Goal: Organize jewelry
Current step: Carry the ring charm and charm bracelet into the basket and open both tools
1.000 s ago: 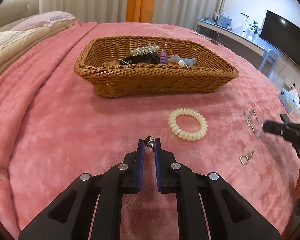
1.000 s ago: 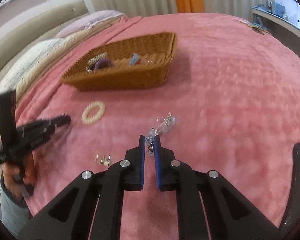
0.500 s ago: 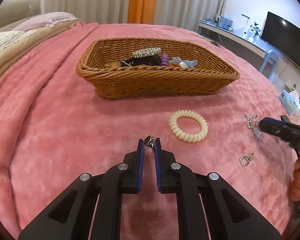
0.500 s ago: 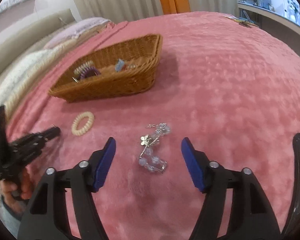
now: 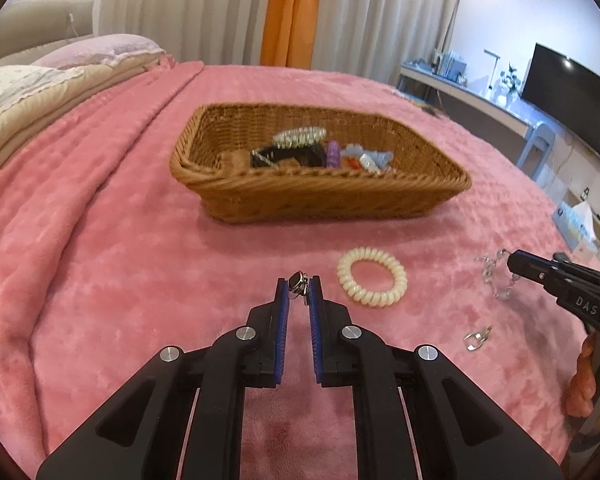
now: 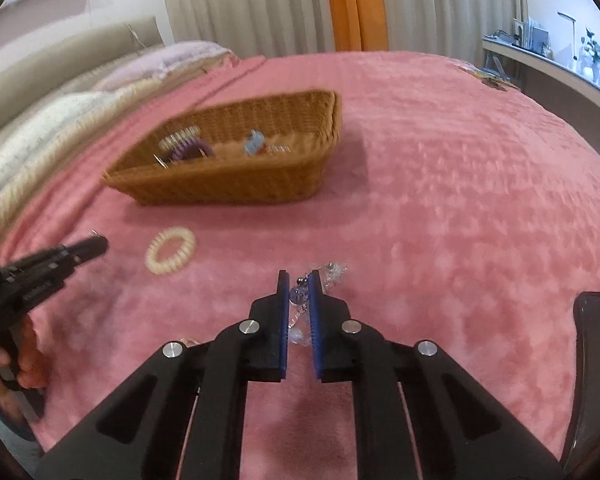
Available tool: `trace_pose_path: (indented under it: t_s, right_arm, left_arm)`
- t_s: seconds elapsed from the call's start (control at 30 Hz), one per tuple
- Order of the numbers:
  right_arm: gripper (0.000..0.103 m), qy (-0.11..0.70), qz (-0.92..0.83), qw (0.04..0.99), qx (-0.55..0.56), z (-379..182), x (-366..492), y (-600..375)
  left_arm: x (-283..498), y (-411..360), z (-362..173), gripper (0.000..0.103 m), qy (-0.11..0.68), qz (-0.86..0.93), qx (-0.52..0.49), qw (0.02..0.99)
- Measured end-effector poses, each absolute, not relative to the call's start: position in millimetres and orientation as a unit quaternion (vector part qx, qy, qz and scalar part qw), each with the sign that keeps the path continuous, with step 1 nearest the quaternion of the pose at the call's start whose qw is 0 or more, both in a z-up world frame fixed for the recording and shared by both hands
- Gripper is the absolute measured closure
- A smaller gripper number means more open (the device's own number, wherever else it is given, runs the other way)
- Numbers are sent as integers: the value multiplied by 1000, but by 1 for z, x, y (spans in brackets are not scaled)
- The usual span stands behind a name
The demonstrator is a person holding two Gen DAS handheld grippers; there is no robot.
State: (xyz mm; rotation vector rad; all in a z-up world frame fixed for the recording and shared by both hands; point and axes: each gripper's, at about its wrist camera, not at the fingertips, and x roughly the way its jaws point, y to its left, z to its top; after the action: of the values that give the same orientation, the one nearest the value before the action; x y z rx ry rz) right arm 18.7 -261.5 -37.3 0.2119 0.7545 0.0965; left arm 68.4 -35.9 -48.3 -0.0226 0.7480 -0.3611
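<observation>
My left gripper (image 5: 299, 286) is shut on a small dark-stone earring (image 5: 295, 280), held just above the pink blanket. My right gripper (image 6: 299, 292) is closing on a crystal bead hairpin (image 6: 334, 270); its pads press on the beads, and the rest trails past the tips. From the left wrist view, the right gripper (image 5: 514, 266) has that hairpin (image 5: 490, 276) at its tip. A cream spiral hair tie (image 5: 374, 299) (image 6: 153, 261) lies between the two grippers. A small silver earring (image 5: 476, 336) lies loose near the right gripper. The wicker basket (image 5: 320, 196) (image 6: 228, 188) stands beyond.
Several hair ties and clips lie in the basket. Pillows (image 5: 40, 80) are stacked at the far left. A desk and a television (image 5: 572, 96) stand beyond the bed's right edge. A hand (image 6: 4, 364) holds the left gripper (image 6: 98, 245).
The right gripper opened wide over the crystal hairpin, then shut on it. The left gripper stayed shut on the earring and barely moved.
</observation>
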Motion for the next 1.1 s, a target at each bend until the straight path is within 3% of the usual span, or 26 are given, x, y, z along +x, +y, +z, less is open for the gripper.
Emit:
trace_pose_path:
  t_s: [0.43,0.67,1.1]
  right_arm:
    - [95,296,78,948,86,45,29,-259]
    - [95,268,85,957,75,78,79,-249]
    - [95,346,90,930,89,18,201,-226]
  left_arm:
    - [59,-29,27,95,290,-200,-39,935]
    - [100,-47,64,95,266,-216,-24,939]
    - [195,-53,-6,94,332,-200,-57,920]
